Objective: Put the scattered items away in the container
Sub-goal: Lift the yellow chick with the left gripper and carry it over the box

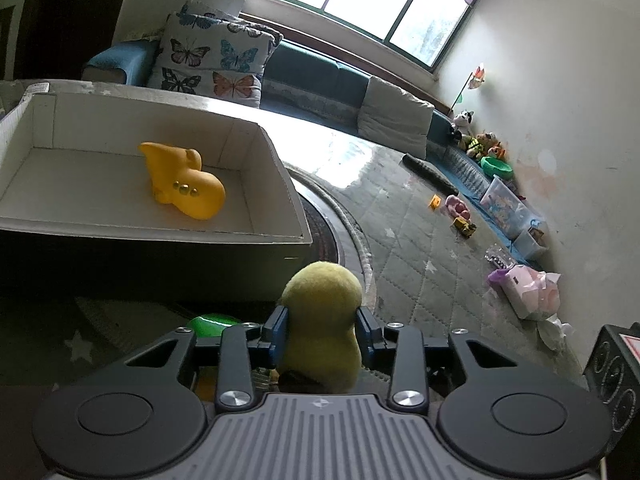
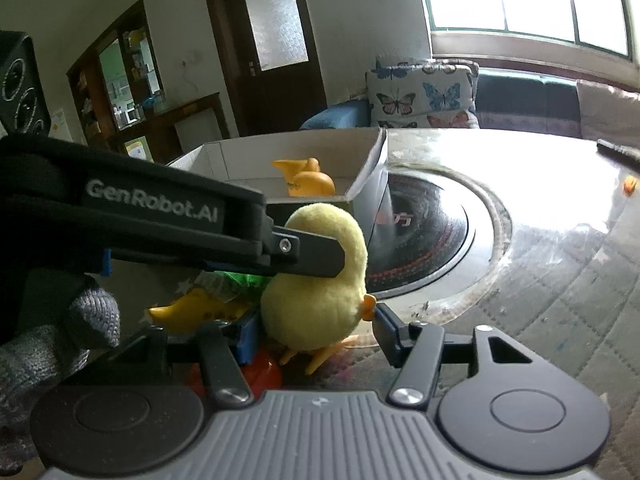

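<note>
My left gripper (image 1: 322, 330) is shut on a yellow plush chick (image 1: 322, 320), held just in front of the near wall of a white cardboard box (image 1: 160, 236). An orange rubber toy (image 1: 182, 180) lies inside the box. In the right wrist view the chick (image 2: 316, 280) hangs in the left gripper's black fingers (image 2: 312, 258), in front of the box (image 2: 368, 172) with the orange toy (image 2: 308, 180) inside. My right gripper (image 2: 316, 330) is open, its fingers either side of the chick's lower body. A yellow toy (image 2: 192, 312), a green item (image 2: 244, 280) and a red-orange item (image 2: 264, 372) lie below.
The box stands on a glossy table with a round dark inset (image 2: 420, 240). A green item (image 1: 208, 324) lies below my left gripper. A sofa with butterfly cushions (image 1: 212, 60) is behind. Toys and bins (image 1: 504, 204) line the right wall on a quilted mat. A speaker (image 1: 616, 368) stands at right.
</note>
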The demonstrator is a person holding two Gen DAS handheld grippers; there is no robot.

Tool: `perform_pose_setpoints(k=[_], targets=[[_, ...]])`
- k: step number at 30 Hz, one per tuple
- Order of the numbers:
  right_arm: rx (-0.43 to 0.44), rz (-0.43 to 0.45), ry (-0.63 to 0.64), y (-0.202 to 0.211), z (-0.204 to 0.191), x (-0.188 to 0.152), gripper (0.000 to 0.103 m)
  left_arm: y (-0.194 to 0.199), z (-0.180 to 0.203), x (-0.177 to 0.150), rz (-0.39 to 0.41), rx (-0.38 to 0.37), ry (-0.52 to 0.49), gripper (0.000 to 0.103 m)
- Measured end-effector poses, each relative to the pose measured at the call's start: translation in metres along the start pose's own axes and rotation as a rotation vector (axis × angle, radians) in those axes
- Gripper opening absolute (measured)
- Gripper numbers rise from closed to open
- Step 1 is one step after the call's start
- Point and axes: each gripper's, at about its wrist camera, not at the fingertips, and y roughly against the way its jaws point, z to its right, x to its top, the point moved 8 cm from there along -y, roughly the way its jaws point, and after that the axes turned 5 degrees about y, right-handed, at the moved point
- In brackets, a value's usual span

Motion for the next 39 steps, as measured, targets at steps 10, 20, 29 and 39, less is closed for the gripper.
perform_pose_setpoints(k=[10,20,29,39], targets=[[-0.022,0.102,0.094,0.027,-0.017,0.041,0.058,0.034,0.010,0.028,0.119,-0.035,0.003,0.037],[-0.011,0.140,0.157,-0.004,-0.025,0.092,0.058,0.031,-0.012,0.082,0.215,-0.015,0.053,0.037],[-0.011,0.103,0.126,-0.043,-0.016,0.102,0.058,-0.002,-0.046,0.104,0.175,-0.035,0.155,0.038],[-0.008,0.130,0.094,-0.048,-0.005,0.101,0.058,-0.013,-0.055,0.112,0.174,-0.055,0.158,0.037]])
